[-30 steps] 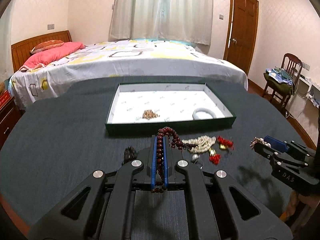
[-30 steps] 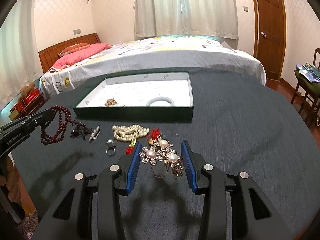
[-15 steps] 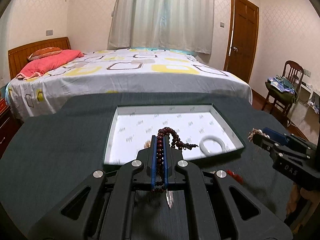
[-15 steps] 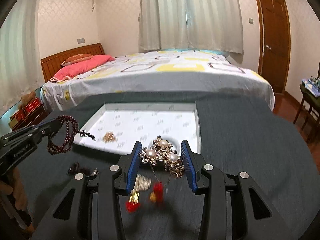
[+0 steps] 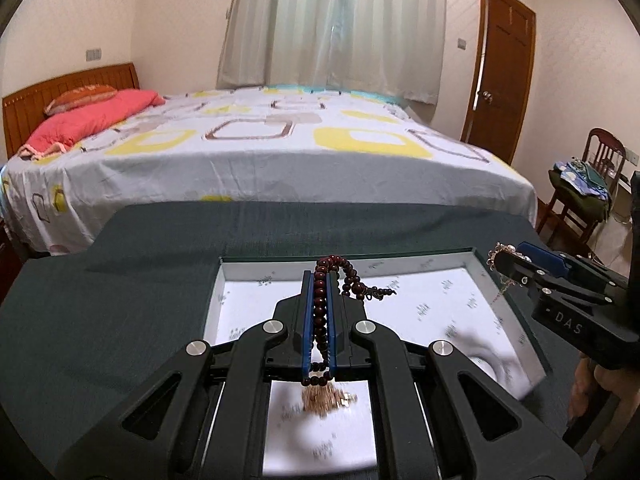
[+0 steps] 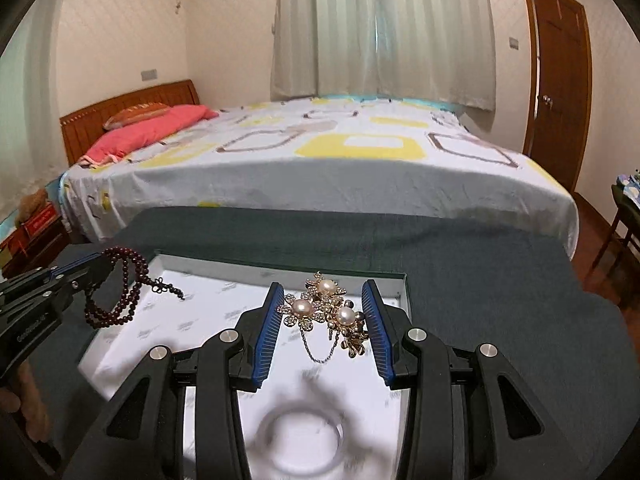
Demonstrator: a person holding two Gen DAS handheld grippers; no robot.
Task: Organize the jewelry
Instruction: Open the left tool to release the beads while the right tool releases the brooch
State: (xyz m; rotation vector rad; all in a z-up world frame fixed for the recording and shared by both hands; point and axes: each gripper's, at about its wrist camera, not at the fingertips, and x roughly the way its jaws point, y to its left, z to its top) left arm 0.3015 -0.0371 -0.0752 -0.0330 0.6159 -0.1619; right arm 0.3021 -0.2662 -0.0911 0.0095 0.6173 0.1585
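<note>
— What is held over the tray (image 6: 403, 292)?
— One red bead string (image 5: 320, 312) is pinched tight in the left gripper (image 5: 319, 276). One pearl brooch (image 6: 324, 312), with three pearls, is gripped in the half-open right gripper (image 6: 325, 296).
— And inside?
— One white bangle (image 6: 300, 436) and one gold chain (image 5: 326, 396) are seen.

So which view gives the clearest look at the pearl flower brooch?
The right wrist view: the pearl flower brooch sits centered between the right gripper fingers, with three pearls and a hanging chain sharp. The left wrist view shows only a small glimpse of it at that gripper's tip, near the right edge, side-on.
</note>
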